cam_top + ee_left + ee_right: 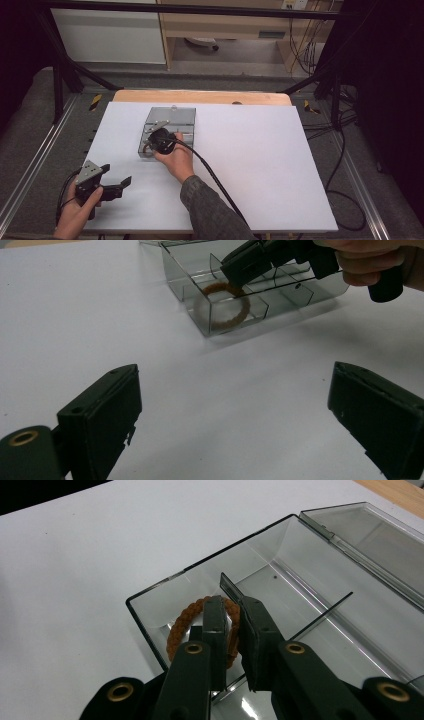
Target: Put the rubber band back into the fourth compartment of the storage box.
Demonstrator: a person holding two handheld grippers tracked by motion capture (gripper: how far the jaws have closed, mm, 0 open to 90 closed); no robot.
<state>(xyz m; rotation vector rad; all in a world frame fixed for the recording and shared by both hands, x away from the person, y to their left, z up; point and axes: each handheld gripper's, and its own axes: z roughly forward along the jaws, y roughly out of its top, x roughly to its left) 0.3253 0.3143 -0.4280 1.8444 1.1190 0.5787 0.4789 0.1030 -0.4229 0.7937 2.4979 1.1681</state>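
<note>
Bracelet (200, 617) lying in corner compartment of clear box (150, 612), right tongs (231, 630) pinching it closed, left tongs (240, 410) idling open; snagging on divider is risking tipping box.

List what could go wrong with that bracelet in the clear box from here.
1. The right gripper has its jaws nearly closed on the brown bead bracelet; pulling up might snag it on a divider.
2. The clear box is held by nothing; the open left gripper sits apart, so the box may slide or tip.

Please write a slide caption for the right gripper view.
Right gripper shut on brown bracelet inside clear box.
</note>
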